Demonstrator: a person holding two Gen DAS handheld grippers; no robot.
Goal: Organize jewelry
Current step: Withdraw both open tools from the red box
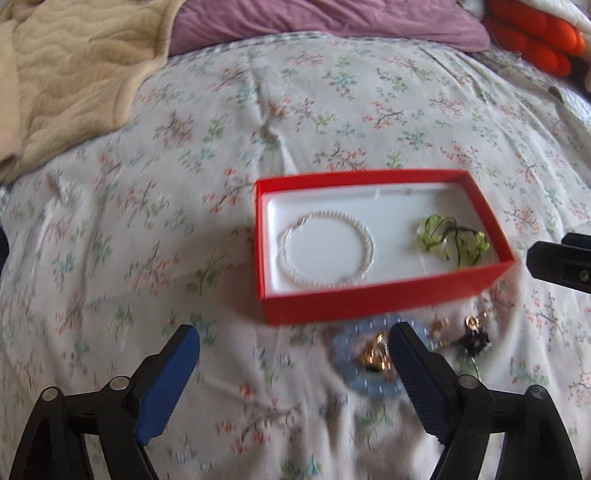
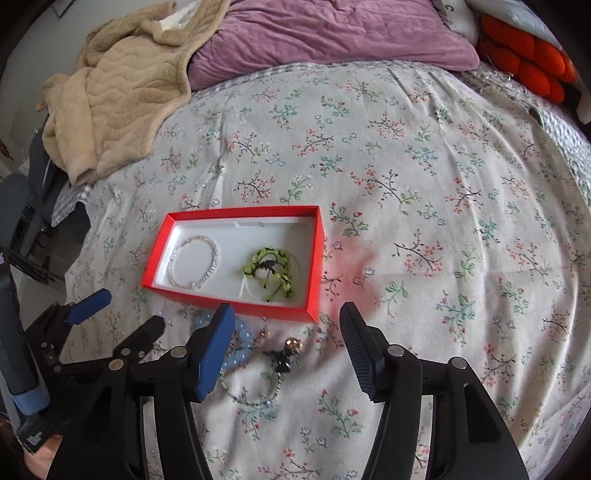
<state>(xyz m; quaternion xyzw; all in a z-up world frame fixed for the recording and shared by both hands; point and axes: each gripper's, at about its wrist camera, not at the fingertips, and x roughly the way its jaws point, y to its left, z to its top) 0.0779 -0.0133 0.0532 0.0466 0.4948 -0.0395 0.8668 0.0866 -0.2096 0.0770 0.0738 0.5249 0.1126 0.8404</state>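
A red box (image 1: pixel 384 299) (image 2: pixel 236 304) with a white lining lies on the flowered bedspread. Inside it lie a white bead bracelet (image 1: pixel 327 247) (image 2: pixel 194 262) on the left and a green bead bracelet (image 1: pixel 452 240) (image 2: pixel 271 271) on the right. In front of the box lie loose pieces: a pale blue bead bracelet (image 1: pixel 364 384) (image 2: pixel 242 341), gold earrings (image 1: pixel 378 350) (image 2: pixel 293 343) and a small black piece (image 1: pixel 476 341) (image 2: pixel 280 362). My left gripper (image 1: pixel 295 339) (image 2: pixel 123 306) is open over the bedspread, nothing between its fingers. My right gripper (image 2: pixel 286 317) is open over the loose pieces, holding nothing.
A beige blanket (image 2: pixel 114 96) is heaped at the back left, a purple pillow (image 2: pixel 332 33) at the back, orange cushions (image 2: pixel 532 62) at the back right. The bed's left edge (image 2: pixel 62 229) drops off toward dark furniture.
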